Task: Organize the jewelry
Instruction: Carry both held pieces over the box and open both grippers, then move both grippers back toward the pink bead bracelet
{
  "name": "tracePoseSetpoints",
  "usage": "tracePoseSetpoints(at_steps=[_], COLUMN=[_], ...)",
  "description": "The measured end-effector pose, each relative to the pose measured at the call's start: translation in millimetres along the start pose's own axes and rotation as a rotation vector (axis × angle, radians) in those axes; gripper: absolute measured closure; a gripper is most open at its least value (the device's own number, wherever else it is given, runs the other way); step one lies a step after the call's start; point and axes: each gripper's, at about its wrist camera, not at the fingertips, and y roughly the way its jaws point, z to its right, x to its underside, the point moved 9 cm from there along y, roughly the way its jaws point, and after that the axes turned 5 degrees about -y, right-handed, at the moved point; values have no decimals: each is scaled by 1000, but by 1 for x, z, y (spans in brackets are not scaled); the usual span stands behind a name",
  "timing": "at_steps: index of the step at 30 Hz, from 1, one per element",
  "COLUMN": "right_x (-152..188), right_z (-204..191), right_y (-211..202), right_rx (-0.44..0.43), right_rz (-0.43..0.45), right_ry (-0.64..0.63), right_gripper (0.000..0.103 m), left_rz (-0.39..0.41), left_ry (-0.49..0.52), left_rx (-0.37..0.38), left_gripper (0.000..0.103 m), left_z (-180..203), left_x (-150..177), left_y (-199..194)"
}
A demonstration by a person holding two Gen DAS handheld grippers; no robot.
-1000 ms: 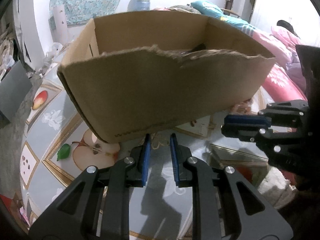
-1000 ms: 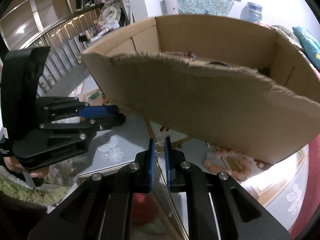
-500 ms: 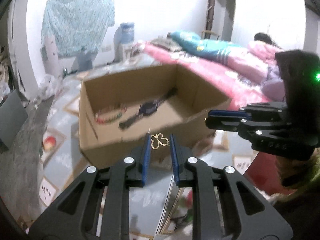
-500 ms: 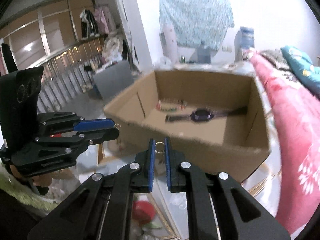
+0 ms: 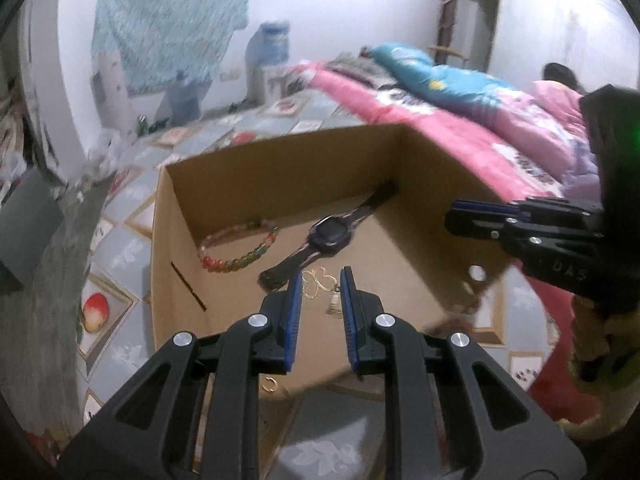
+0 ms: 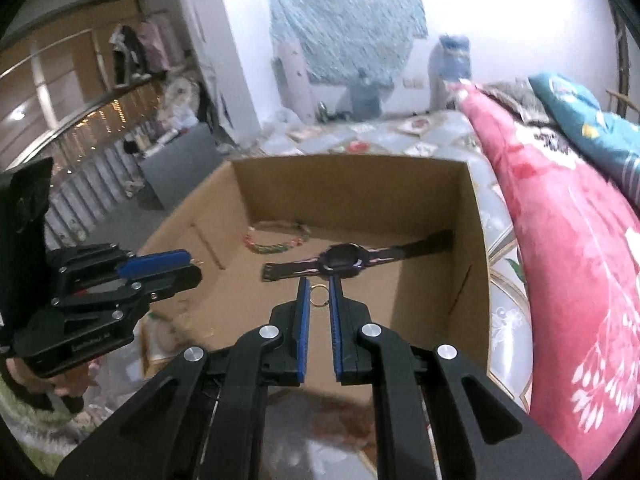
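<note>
Both grippers hang above an open brown cardboard box (image 5: pixel 420 208) that stands on a glossy tiled surface with fruit pictures (image 5: pixel 120 256). The left gripper (image 5: pixel 319 280), black with blue pads, has its jaws narrowly apart with a thin gold butterfly-shaped pendant (image 5: pixel 318 282) between the tips; whether the pads actually pinch it or it lies loose cannot be told. A small pale tag (image 5: pixel 333 303) shows just below the pendant. The right gripper (image 6: pixel 319 285), of the same make, has its jaws narrowly apart too, and a small gold ring (image 6: pixel 319 295) sits between the pads near their tips; contact with the pads cannot be made out.

On the box floor, a bracelet of red, green and yellow beads (image 5: pixel 236 250) lies by the far left corner, against the left wall. A dark purple wristwatch with a black strap (image 5: pixel 332 236) lies stretched across the middle of the floor, one strap end reaching toward the far right corner. The two are apart from each other.

A small gold hoop (image 5: pixel 270 384) shows below the left gripper's near finger, at the box's near edge; whether inside or outside the box cannot be told. Right of the box lies pink floral bedding (image 6: pixel 560 264) with a teal quilt (image 5: pixel 440 76) on it
</note>
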Motion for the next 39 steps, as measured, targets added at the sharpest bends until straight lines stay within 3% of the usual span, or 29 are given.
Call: tracePoseSetpoints(at_steps=[8, 12, 18, 26, 31, 35, 39], right_x=[3, 5, 4, -1, -2, 8, 31], right_z=[10, 11, 10, 2, -14, -27, -34], right_y=[35, 35, 25, 0, -27, -53, -72], right_rx=[28, 22, 14, -34, -121, -186, -216], right_rz=[-79, -76, -42, 29, 108, 152, 148], right_ry=[38, 48, 57, 62, 31, -22, -70], right_gripper=[92, 88, 82, 80, 80, 79, 75], left_rz=[-76, -75, -53, 6, 66, 137, 158], left_ry=[-34, -52, -63, -75, -61, -27, -9], left_rx=[-50, -55, -67, -59, -24, 15, 61], left_gripper=[84, 77, 76, 75, 73, 68, 66], left_z=[-19, -23, -26, -24, -16, -9, 0], left_x=[3, 4, 1, -3, 0, 9, 28], left_y=[36, 37, 31, 8, -20, -53, -75])
